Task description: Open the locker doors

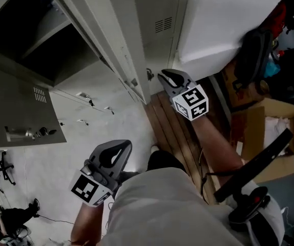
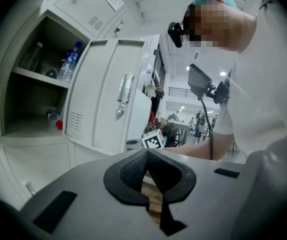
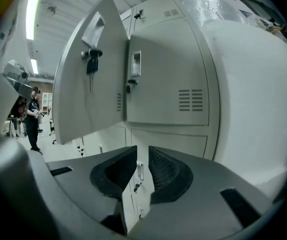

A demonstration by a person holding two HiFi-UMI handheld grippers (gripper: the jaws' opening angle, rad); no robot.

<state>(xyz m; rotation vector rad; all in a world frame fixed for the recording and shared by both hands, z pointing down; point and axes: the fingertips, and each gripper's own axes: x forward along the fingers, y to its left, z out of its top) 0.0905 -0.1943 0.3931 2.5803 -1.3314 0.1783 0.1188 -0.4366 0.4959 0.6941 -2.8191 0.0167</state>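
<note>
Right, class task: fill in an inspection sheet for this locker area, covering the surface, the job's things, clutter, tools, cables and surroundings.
Surface: white floor, with wooden boards in front of the lockers.
Job's things: one locker door swung open, neighbouring door closed; bottles stand in an open locker.
Clutter: cardboard box and black bag to the right.
Tools: left tool shut and empty; right tool open, holding nothing, pointed at the lockers.
Cables: thin cable on the floor.
Surroundings: a person stands further off.
</note>
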